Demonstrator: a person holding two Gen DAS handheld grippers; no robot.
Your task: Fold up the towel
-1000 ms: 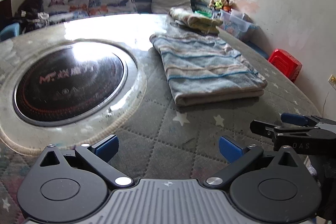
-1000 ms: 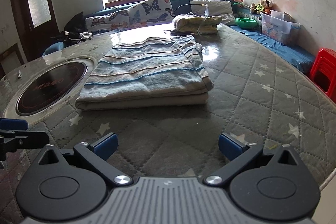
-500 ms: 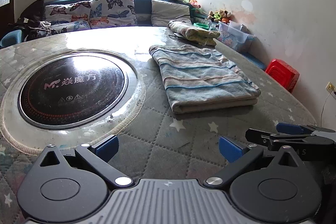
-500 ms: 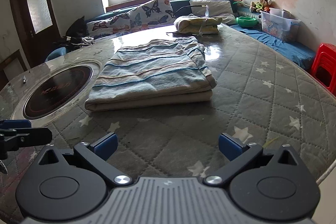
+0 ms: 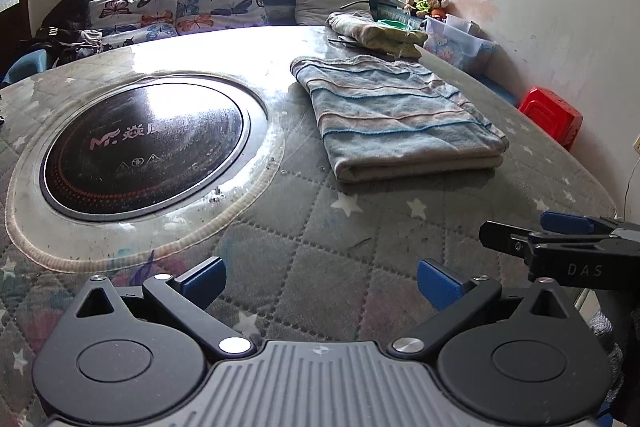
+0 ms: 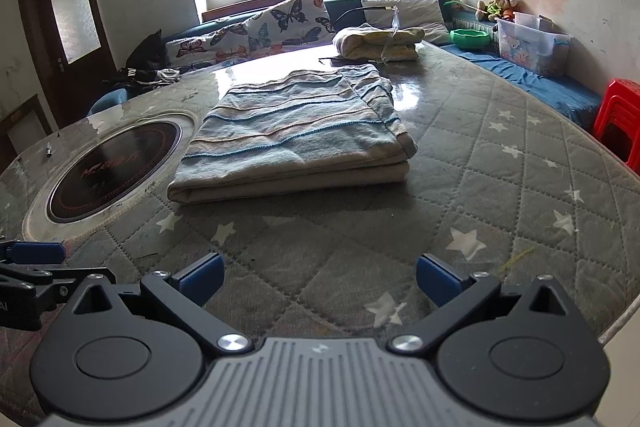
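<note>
A blue and beige striped towel [image 5: 396,115] [image 6: 296,135] lies folded into a thick rectangle on the quilted star-patterned table cover. My left gripper [image 5: 320,281] hangs open over the near part of the table, well short of the towel, nothing between its blue pads. My right gripper [image 6: 320,279] is open too, equally far back from the towel's folded front edge. From the side, the right gripper [image 5: 560,243] shows at the right edge of the left wrist view. The left gripper [image 6: 28,267] shows at the left edge of the right wrist view.
A round black induction hob [image 5: 144,143] under a glass ring sits left of the towel. A second folded yellowish cloth [image 6: 380,43] lies at the table's far side. Butterfly cushions [image 5: 180,3], a plastic bin [image 6: 532,43] and a red stool [image 5: 552,115] stand around the table.
Both grippers have drawn back and lifted slightly from the towel, which lies still and looks smaller in the right wrist view. Both stay open.
</note>
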